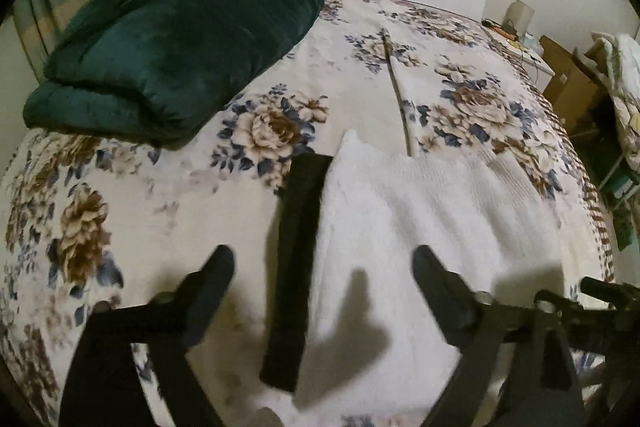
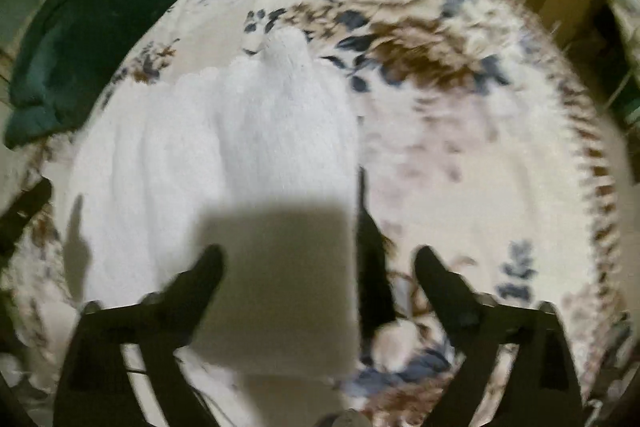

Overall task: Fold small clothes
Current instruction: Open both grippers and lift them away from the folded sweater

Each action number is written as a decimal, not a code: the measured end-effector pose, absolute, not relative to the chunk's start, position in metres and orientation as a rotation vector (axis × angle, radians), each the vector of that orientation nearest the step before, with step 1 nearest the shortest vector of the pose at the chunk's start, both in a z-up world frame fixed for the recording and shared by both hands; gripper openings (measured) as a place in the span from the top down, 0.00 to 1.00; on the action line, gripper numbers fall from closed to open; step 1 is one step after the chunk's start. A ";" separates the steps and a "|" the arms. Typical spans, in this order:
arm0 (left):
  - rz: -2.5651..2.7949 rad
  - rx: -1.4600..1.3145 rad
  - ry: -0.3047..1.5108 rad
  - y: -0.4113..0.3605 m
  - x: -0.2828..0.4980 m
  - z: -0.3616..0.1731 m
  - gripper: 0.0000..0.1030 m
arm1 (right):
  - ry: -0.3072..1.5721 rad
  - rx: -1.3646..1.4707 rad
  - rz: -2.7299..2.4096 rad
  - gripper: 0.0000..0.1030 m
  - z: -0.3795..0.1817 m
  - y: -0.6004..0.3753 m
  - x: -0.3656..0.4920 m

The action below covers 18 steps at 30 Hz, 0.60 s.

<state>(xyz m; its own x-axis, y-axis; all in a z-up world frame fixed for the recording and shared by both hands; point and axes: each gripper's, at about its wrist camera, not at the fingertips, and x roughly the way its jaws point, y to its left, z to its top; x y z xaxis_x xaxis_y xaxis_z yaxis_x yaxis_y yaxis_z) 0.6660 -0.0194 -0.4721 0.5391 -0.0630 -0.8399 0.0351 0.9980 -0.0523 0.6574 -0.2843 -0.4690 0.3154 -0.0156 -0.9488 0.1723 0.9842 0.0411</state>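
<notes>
Floral bedspread (image 1: pixel 180 211) carries white garment (image 1: pixel 420 211), black strip (image 1: pixel 294 267), green quilt (image 1: pixel 168 43).

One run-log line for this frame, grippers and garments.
left gripper: open, empty | right gripper: open, empty | white garment: flat on floral bedspread | black strip: along its edge

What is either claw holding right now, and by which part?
Nothing. The left claw and right claw both stand open above the white garment, no cloth between the fingers.

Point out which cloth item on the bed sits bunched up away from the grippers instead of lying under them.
The dark green blanket, heaped near the headboard. The white garment and the black strip beside it lie flat under the open grippers.
</notes>
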 end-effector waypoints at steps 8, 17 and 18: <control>-0.045 0.002 0.988 -0.038 0.607 -0.430 0.00 | 1.118 0.017 -0.305 0.00 -0.399 -0.275 0.567; -0.059 0.002 0.955 -0.049 0.533 -0.336 0.00 | 1.000 0.000 -0.357 0.00 -0.272 -0.267 0.467; -0.057 0.006 0.951 -0.051 0.523 -0.323 0.00 | 0.984 -0.004 -0.362 0.00 -0.256 -0.266 0.456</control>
